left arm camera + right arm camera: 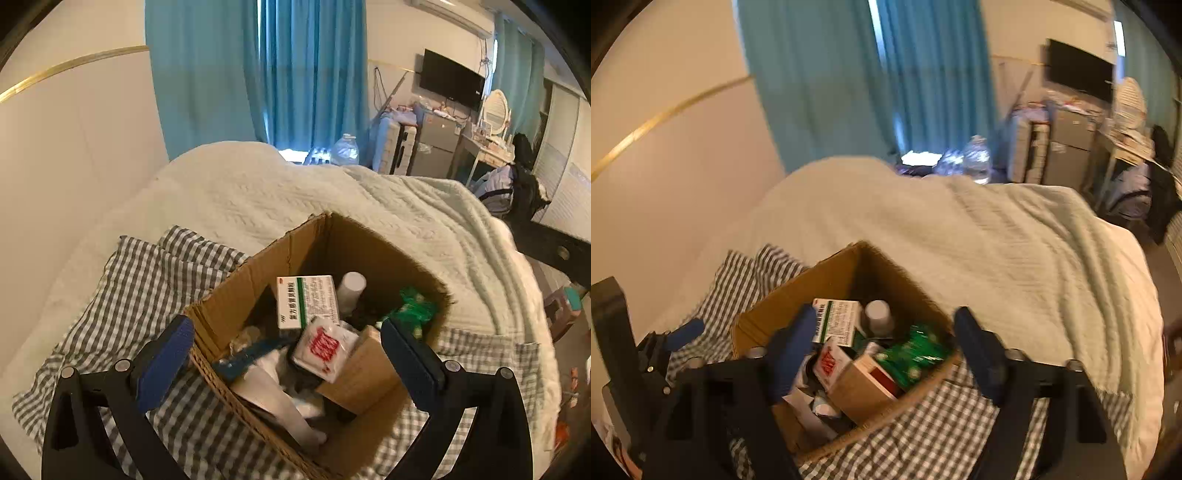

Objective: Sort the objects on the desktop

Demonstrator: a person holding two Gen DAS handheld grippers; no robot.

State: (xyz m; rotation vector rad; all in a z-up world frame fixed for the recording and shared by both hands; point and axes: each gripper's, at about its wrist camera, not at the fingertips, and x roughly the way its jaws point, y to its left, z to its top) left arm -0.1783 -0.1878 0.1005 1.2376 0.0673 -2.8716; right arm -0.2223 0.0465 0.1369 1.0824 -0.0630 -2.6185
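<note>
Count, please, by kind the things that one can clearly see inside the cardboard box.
Cartons: 2, white-green medicine box, brown carton
Bottles: 1, white bottle
Packets: 2, red-printed white packet, green packet
Total: 5; other things below are unclear.

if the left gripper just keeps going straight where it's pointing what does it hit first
Most likely the white packet with red print lying on top inside the cardboard box, centred between the open left gripper fingers. Depth is hard to judge.

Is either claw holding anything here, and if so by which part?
Nothing is held. The left claw and the right claw are both open above the cardboard box, with no item between their fingers.
</note>
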